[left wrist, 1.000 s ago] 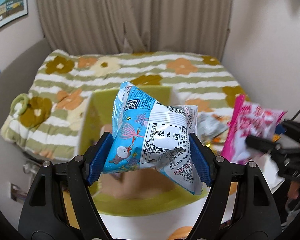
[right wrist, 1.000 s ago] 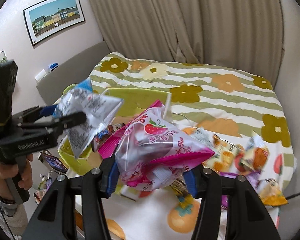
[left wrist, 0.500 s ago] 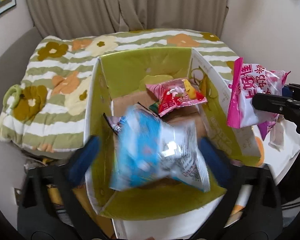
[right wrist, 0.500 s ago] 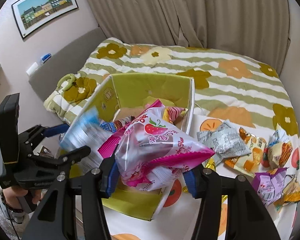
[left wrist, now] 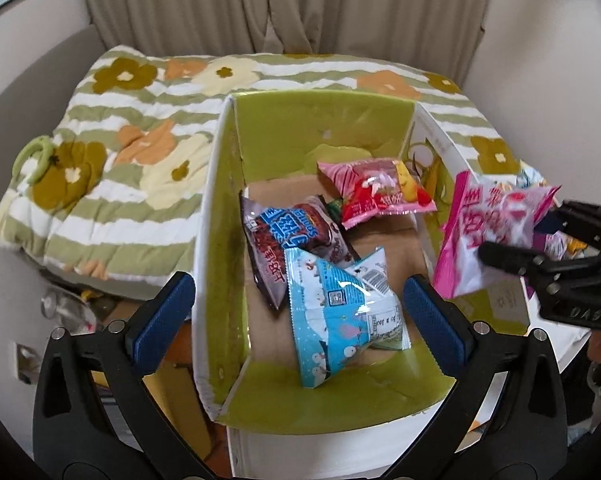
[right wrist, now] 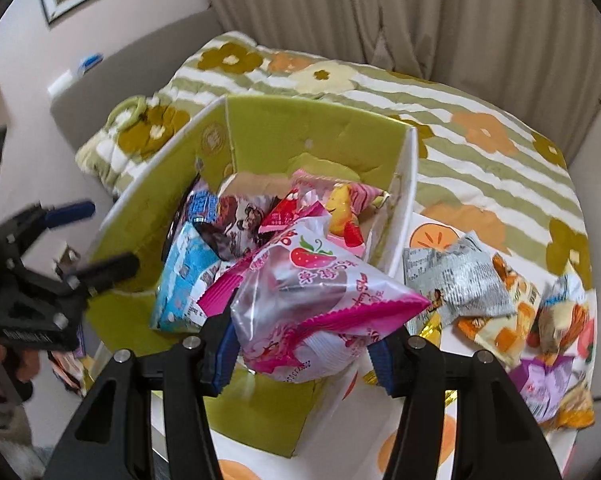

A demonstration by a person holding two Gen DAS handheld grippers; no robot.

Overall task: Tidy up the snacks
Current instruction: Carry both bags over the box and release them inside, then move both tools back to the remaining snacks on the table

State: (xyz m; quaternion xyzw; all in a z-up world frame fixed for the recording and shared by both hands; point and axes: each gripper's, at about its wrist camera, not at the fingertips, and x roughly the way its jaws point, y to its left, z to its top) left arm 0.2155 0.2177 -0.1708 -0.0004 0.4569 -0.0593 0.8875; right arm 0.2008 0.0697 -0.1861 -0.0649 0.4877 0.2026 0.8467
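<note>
Green-and-white striped quilt with orange and olive flowers (left wrist: pixel 148 152) covers the bed behind everything, under a beige curtain (left wrist: pixel 284 4). On the near side sits the open cardboard box with lime-green inner walls (left wrist: pixel 324 128), its brown floor partly showing. Beside it, in the right wrist view, a white cloth printed with orange fruit (right wrist: pixel 432 236) carries a loose heap of unsorted packets, the crumpled silver foil packet (right wrist: pixel 456 280) lying nearest the box wall. Inside the box: light-blue plastic snack bag with small white figures (left wrist: pixel 340 316) lying flat near the front, overlapping a dark brown packet with blue lettering (left wrist: pixel 292 240); a pink-and-red packet (left wrist: pixel 376 196) rests toward the back. Left gripper (left wrist: pixel 300 312) hangs above the box with jaws spread wide and nothing between them, the blue bag lying free below. Right gripper (right wrist: pixel 300 352) clamps the pink-and-white strawberry snack bag (right wrist: pixel 316 300), pads pressing its lower sides, the bag poised over the box's near right corner. Step in hand, by my reading: second drop into the box. Next move likely calls for carrying the pink bag further over the open floor, clear of the right wall, then spreading the jaws; left gripper is free to fetch from the heap.
</note>
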